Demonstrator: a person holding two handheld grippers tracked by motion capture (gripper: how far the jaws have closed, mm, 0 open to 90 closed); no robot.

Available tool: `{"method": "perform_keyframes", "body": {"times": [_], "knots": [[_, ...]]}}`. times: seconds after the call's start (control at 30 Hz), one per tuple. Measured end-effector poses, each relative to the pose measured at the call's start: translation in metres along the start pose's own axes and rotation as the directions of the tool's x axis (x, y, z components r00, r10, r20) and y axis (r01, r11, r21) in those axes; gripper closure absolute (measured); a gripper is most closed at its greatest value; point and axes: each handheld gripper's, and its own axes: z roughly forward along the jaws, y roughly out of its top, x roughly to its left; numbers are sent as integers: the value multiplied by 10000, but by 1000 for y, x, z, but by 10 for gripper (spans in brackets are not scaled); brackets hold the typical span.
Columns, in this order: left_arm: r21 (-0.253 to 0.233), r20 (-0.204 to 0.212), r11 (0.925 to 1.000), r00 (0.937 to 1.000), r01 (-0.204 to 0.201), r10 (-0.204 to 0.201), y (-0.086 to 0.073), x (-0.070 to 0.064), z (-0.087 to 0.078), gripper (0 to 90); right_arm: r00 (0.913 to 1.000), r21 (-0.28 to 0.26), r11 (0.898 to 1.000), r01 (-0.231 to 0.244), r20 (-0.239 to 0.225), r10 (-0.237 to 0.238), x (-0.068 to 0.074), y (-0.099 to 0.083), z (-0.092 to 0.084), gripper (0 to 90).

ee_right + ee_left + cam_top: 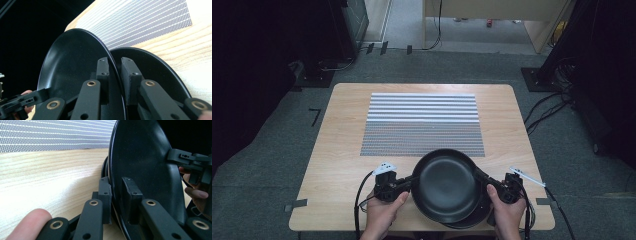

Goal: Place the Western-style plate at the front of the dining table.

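Black top plate (446, 184) lifted off stack, clamped at opposite rims by left gripper (408, 184) and right gripper (482, 179).
Second plate (472, 220) beneath, on wooden table's (337, 165) near edge; set-down on striped mat (422, 125) seemingly pending.

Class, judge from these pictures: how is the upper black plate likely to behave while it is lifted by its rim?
The upper plate probably stays stiff: gripped only at opposite edges by the left tool and right tool, it shows no sag. Its glossy surface may be slippery, so thin-rim grips could slide. Stacked loosely on the lower plate, it likely separates easily.
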Motion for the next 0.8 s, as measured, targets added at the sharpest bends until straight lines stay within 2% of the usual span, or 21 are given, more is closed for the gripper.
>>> {"method": "perform_keyframes", "body": {"times": [0.3,0.5,0.8], "knots": [[68,89,9999,9999,89,-90,2,3,2,796,9999,218,9997,-102,-37,103,-6,2,5,778],[-22,192,9997,9995,264,-263,5,6,1,804,9991,295,9994,161,-392,-149,-4,6,4,786],[-80,146,9988,9987,480,-479,10,12,-2,807,9989,555,9984,47,-474,-21,-1,13,13,785]]}}
